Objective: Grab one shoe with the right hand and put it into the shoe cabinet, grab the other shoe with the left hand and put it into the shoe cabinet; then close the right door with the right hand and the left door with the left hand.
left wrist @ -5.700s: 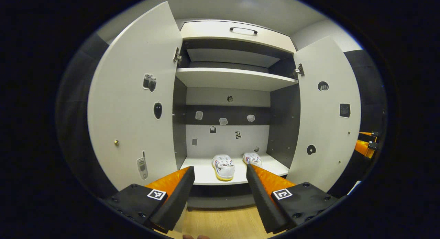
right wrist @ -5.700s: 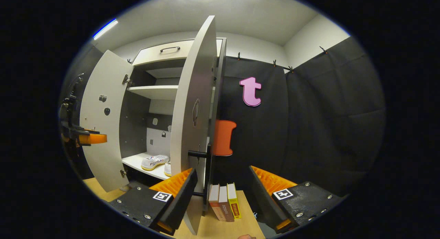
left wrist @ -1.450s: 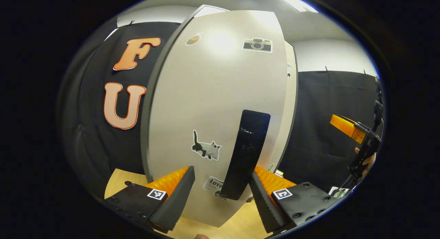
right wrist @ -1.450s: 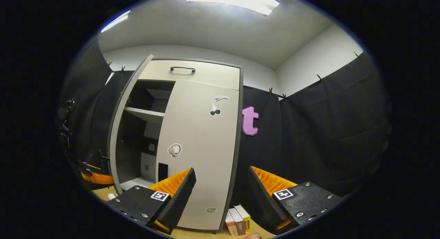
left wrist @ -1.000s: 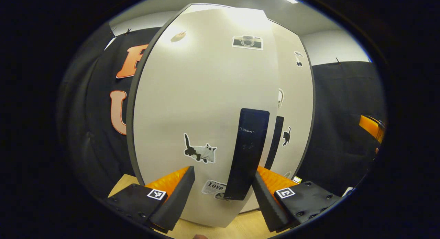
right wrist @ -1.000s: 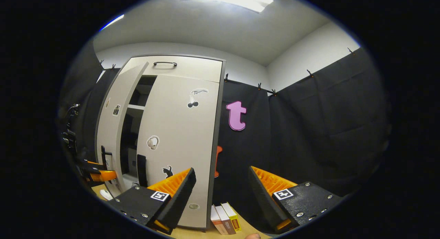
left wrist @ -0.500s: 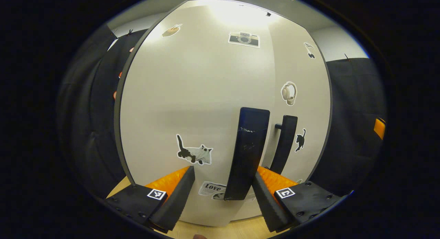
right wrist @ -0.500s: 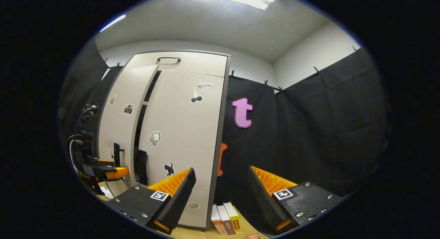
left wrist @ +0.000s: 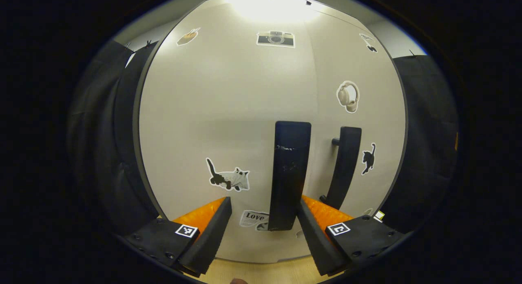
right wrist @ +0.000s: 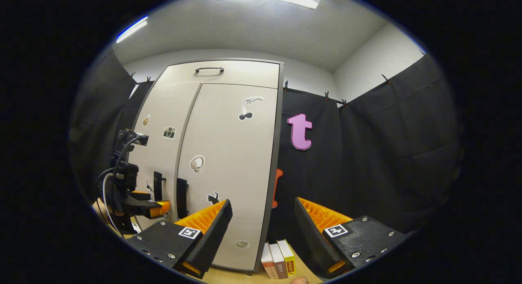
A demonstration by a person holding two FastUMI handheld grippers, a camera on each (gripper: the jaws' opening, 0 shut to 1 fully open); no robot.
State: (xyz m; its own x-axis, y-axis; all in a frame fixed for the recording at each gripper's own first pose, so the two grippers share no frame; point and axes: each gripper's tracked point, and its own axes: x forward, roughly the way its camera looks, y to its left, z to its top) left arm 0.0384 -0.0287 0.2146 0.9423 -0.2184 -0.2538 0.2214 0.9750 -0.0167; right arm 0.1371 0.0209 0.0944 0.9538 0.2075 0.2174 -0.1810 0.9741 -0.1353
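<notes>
The last step was in hand: the smooth pale shoe cabinet (right wrist: 228, 153) stood with both flat doors flush. The left gripper (left wrist: 263, 222), jaws spread, sat at the left door's black bar handle (left wrist: 288, 174), at twelve o'clock; by my judgement it needed only to withdraw. The right gripper (right wrist: 263, 225) hung spread, cabinet at ten o'clock.
</notes>
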